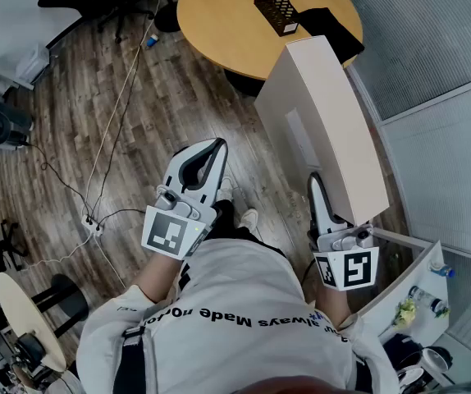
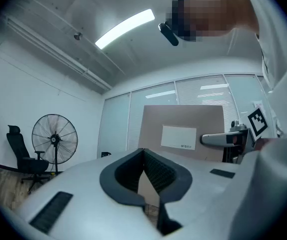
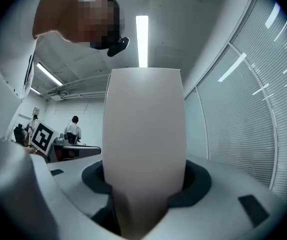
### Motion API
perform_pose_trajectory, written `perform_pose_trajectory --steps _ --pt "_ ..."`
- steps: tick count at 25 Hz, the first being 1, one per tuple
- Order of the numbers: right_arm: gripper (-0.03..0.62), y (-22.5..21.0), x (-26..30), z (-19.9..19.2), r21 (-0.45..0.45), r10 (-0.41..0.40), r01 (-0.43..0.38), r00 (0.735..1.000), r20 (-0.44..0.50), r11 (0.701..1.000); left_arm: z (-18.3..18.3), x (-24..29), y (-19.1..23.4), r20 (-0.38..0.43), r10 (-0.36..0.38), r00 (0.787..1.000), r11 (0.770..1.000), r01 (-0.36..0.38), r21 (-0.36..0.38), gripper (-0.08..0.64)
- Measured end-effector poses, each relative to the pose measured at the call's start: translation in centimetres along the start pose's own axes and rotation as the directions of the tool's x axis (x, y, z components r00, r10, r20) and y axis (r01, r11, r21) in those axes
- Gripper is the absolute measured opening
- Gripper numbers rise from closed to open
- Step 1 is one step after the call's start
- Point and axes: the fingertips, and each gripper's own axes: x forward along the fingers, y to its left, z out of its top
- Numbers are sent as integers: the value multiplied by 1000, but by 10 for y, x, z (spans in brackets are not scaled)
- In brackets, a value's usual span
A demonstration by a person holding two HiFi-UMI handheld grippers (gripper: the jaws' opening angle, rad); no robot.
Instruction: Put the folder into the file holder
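Between the jaws of our right gripper (image 3: 144, 183) stands the folder (image 3: 143, 134), a thick beige box-type one. It is upright and clamped across its narrow near edge. The jaws stand wide, yet both press on its sides, so we have a firm hold. Left of that gripper, our left gripper (image 1: 217, 148) is level, with its jaws closed together on nothing. The folder's labelled face (image 2: 178, 137) is turned towards it.

Far ahead of both grippers, past the folder's far edge, the black mesh file holder (image 1: 275, 2) stands on the round wooden table (image 1: 219, 31), well apart from us. We judge the step in hand to be the carry to that table.

To do it well, we should:
- keep the folder upright and its thin edge in line with a slot of the holder;
- bring its lower far corner in first, then let it down squarely;
- open the right jaws only once its bottom is seated.

The mesh holder looks light and may slide, so our free left gripper could steady its side.

We make out nothing inside the file holder, though it is too small in view to be sure. A dark flat item (image 1: 330, 27) lies just beside it on the table. Right of our right gripper, an open white shelf (image 1: 430, 258) holds a clear bottle (image 1: 427, 300) and small things we cannot name.
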Motion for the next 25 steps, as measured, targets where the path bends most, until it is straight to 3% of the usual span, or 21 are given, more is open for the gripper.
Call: perform_pose_trajectory --steps 4,12,25 --pt "282 3 -11 9 -6 7 -7 1000 15 1000 19 -8 -11 42 4 999 1000 -3 -16 25" --pt "281 4 -6 16 0 15 -15 1000 26 1000 26 -12 -10 48 5 999 1000 -4 -9 25" --pt "282 4 59 15 -3 38 -38 999 26 999 25 19 44 41 14 999 1000 -13 -4 25"
